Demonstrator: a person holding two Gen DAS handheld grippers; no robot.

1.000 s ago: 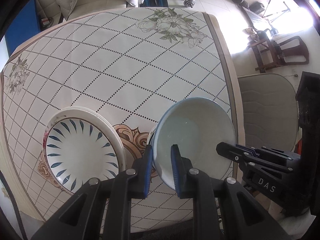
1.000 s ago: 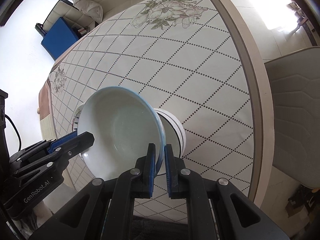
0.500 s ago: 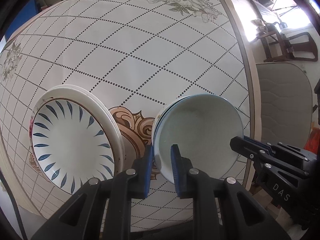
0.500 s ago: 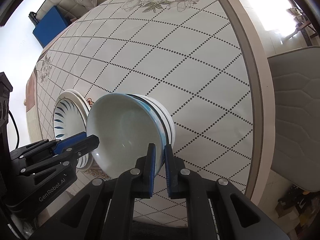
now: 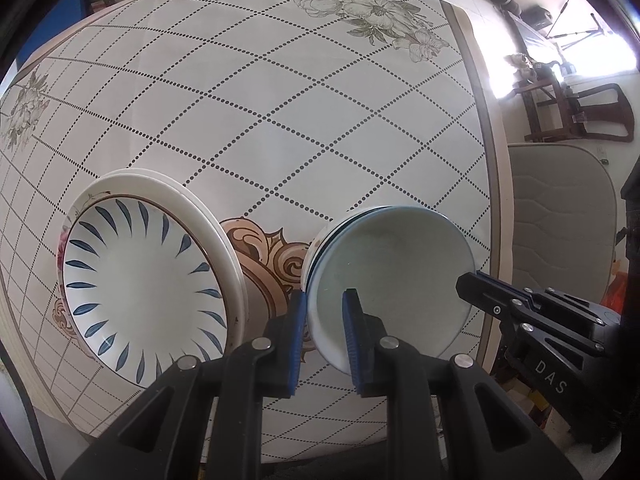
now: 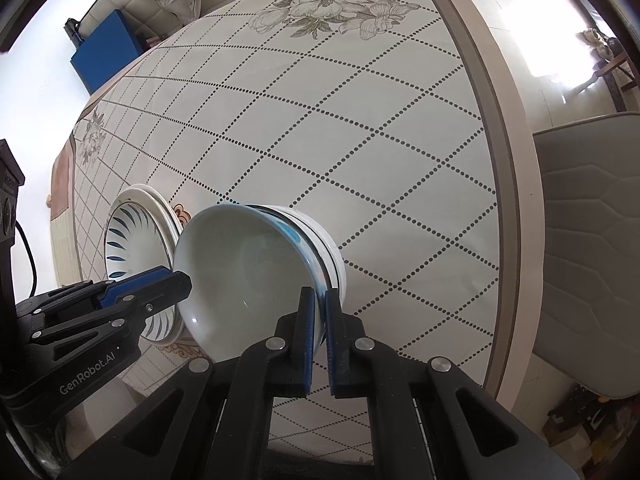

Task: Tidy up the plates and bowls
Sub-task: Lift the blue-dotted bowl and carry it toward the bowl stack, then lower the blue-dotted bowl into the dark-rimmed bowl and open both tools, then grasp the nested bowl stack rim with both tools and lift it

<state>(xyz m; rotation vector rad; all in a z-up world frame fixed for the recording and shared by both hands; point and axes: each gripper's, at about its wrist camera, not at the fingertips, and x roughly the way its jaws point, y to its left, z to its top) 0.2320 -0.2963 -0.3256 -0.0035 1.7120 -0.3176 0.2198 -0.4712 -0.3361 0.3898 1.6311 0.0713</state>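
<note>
A pale blue-white bowl (image 5: 394,276) sits nested on a stack of bowls (image 6: 328,256) on the table. My left gripper (image 5: 324,316) holds its near-left rim between its blue pads. My right gripper (image 6: 319,312) is shut on the bowl (image 6: 248,272) at its near-right rim. Each gripper shows in the other's view: the right one (image 5: 476,280), the left one (image 6: 176,280). A stack of plates, topped by a plate with blue petal marks (image 5: 140,280), lies left of the bowls and also shows in the right wrist view (image 6: 132,240).
The round table (image 5: 280,100) has a white diamond-pattern cloth with flower prints. A grey padded chair (image 5: 560,220) stands past the right edge. A blue object (image 6: 104,52) and a sofa lie beyond the far side.
Both grippers have lowered the bowl from a tilted position above the table onto the stack of bowls. The cameras have come closer to the table.
</note>
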